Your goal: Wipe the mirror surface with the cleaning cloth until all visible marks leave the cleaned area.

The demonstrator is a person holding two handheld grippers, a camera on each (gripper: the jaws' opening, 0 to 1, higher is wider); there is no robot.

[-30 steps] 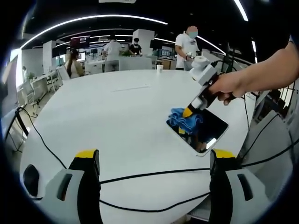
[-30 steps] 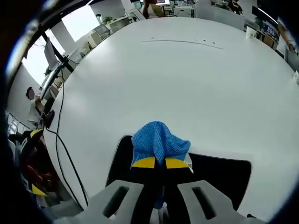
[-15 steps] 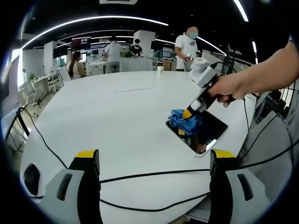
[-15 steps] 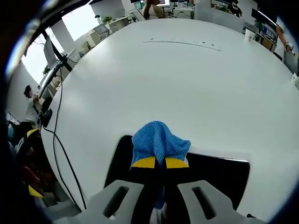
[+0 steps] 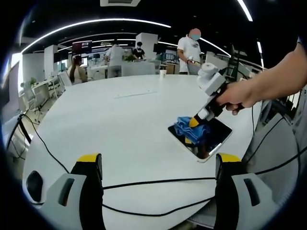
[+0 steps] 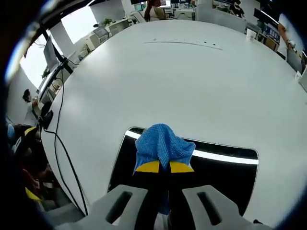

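Right gripper (image 6: pixel 164 166) fingers are clamped together on the blue cleaning cloth (image 6: pixel 163 143), which is pressed onto the dark mirror (image 6: pixel 225 167) lying flat on the white desk (image 6: pixel 182 81). Left gripper (image 5: pixel 158 165) fingers are held wide apart, nothing gripped, well back from the mirror. Wiping is judged underway; marks cannot be told on the glass, and most of the surface beside the cloth is left. Open desk lies beyond; the desk edge and a black cable (image 5: pixel 144 182) are near.

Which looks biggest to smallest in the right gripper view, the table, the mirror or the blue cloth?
1. Table, by far the largest.
2. Mirror, partly covered.
3. Blue cloth, pinched in the right gripper; its nearness to the camera enlarges it.
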